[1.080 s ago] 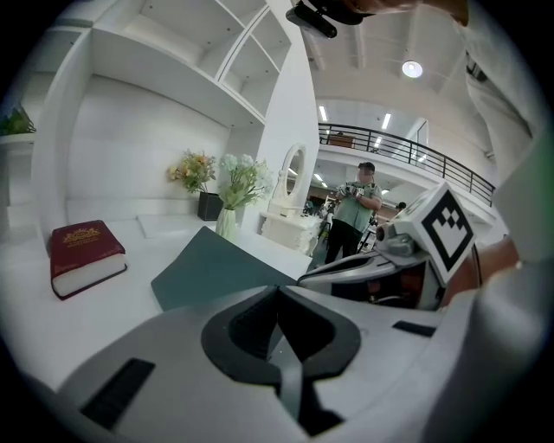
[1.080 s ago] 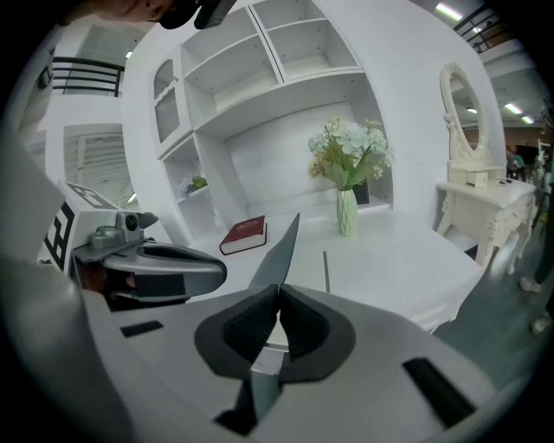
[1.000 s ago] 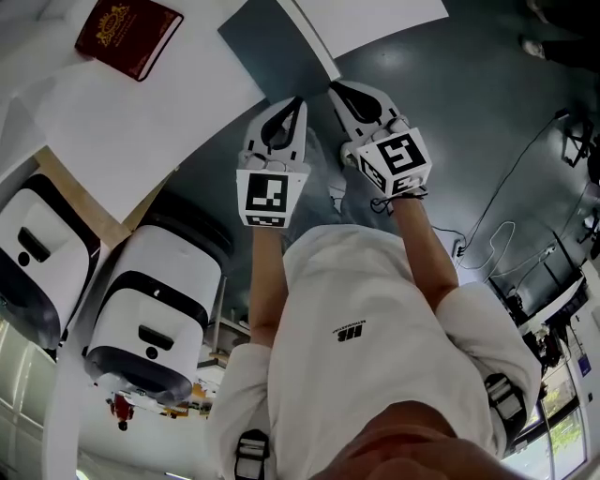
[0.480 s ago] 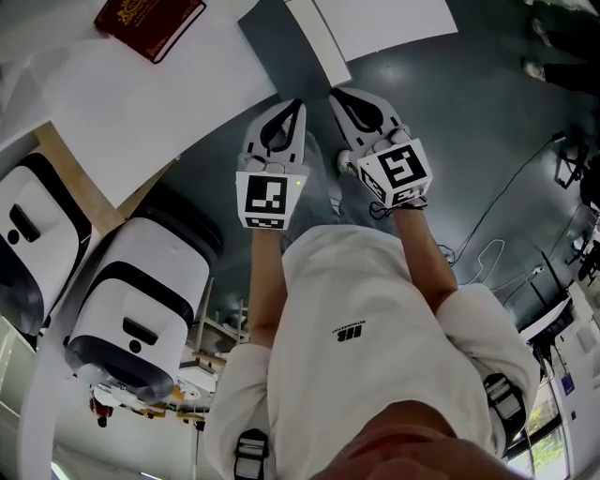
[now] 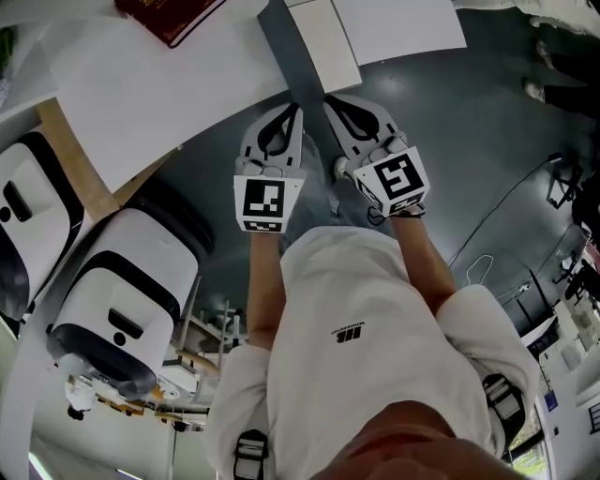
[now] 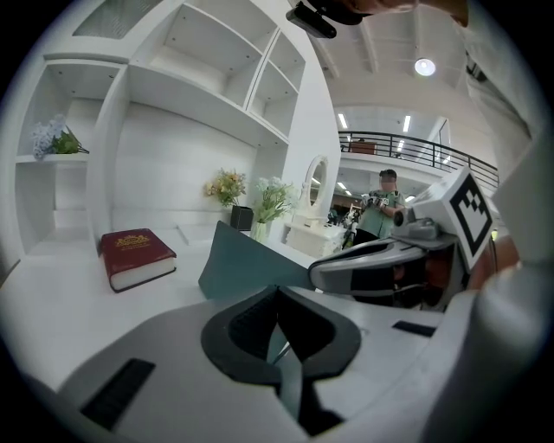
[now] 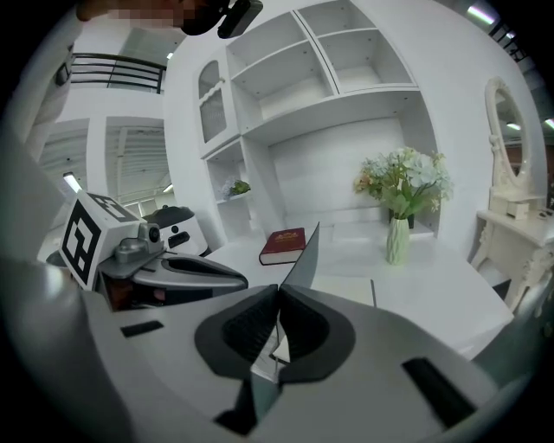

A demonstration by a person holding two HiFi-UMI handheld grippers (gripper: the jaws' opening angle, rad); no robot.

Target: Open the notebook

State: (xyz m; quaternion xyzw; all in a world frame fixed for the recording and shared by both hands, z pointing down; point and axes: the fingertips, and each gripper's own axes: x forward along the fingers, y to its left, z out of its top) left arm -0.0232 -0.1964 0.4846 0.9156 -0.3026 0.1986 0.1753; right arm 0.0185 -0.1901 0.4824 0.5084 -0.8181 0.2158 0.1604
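Observation:
The notebook lies on the white table [image 5: 141, 103], its teal cover [image 5: 281, 47] lifted and a white page [image 5: 323, 47] bared beneath. In the right gripper view the cover [image 7: 305, 255] rises edge-on straight out of my right gripper [image 7: 279, 290], which is shut on its edge. From the left gripper view I see the cover's broad outer face [image 6: 247, 264] standing behind my left gripper [image 6: 279, 290], whose jaws are shut; I cannot tell whether it touches the cover. Both grippers, left [image 5: 296, 108] and right [image 5: 330, 97], sit side by side at the cover's near corner.
A dark red book [image 5: 173, 14] lies farther back on the table. A vase of flowers [image 7: 398, 238] stands at the back right, with white shelves behind. Two white machines [image 5: 122, 309] stand on the floor beside the table. A person [image 6: 381, 212] stands far off.
The cover's visible dark face has narrowed to a strip as it stood up steeper. Both grippers have moved together toward the table and risen with it.

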